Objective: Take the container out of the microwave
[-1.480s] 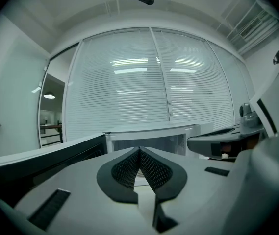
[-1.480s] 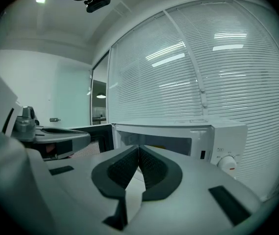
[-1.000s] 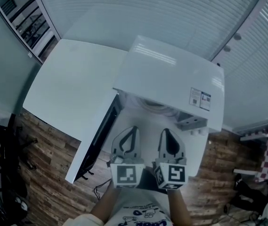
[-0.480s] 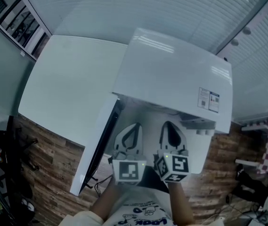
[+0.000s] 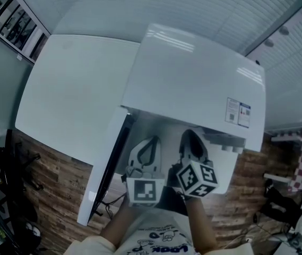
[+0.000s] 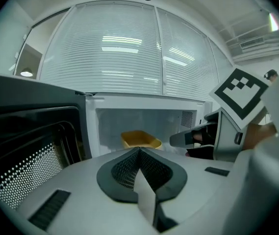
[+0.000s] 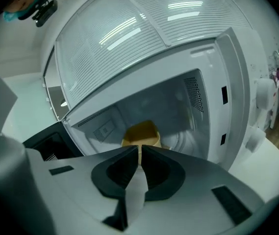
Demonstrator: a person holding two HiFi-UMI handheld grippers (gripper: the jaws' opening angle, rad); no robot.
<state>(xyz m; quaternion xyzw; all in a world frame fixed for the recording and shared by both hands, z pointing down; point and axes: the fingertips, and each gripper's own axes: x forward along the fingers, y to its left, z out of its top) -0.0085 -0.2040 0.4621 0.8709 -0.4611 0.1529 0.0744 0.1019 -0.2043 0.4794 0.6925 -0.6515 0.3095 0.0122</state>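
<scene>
A yellow container (image 6: 139, 138) sits on the floor of the open white microwave (image 5: 193, 84), toward the back of the cavity; it also shows in the right gripper view (image 7: 141, 132). Both grippers hover side by side just in front of the opening, apart from the container. My left gripper (image 5: 153, 139) is shut with nothing in it, its tips (image 6: 139, 150) meeting. My right gripper (image 5: 188, 134) is also shut and empty (image 7: 140, 148), rolled a little to one side. In the left gripper view its closed tip (image 6: 181, 140) is at the right.
The microwave door (image 5: 105, 169) swings out to the left, its dark inner window (image 6: 26, 146) close beside my left gripper. The microwave stands on a white table (image 5: 71, 94). The control panel with knobs (image 7: 262, 99) is at the right. Wooden floor lies below.
Both grippers have dropped lower in front of the opening. The right gripper has rolled, so its marker cube now sits tilted. Both jaws stayed shut.
</scene>
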